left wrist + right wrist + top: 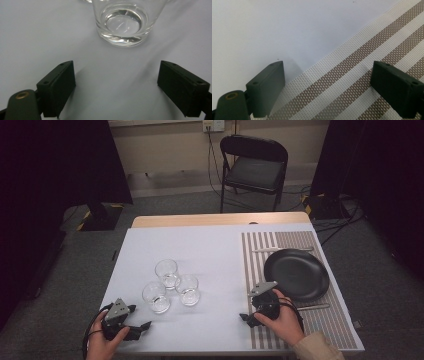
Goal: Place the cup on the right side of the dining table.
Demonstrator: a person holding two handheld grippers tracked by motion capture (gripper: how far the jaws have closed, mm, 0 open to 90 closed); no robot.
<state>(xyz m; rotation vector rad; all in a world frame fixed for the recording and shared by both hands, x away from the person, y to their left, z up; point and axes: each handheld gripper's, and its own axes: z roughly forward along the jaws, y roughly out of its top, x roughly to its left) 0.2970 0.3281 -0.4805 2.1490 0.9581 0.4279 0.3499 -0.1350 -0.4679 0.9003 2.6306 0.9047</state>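
My left gripper (142, 327) sits at the near left of the table (200, 245), jaws spread wide with nothing between them. In its own view (116, 82) the jaws frame bare white cloth, and a clear glass (125, 22) stands upright just beyond them, apart from both. From above, that glass (156, 296) is the nearest of three; a second (188, 289) stands just beside it on the right and a third (166, 273) behind, the three clustered close together.

My right gripper (245, 317) rests at the near edge of the striped mat (300, 325), also wide open and empty. Its view (327, 85) shows one jaw over the white cloth and the other over the mat's (362, 75) brown and pale stripes.

Farther out on the mat lies a black plate (296, 274), with a piece of cutlery (282, 249) behind it and another (312, 307) in front. Beyond the table stands a folding chair (254, 167).
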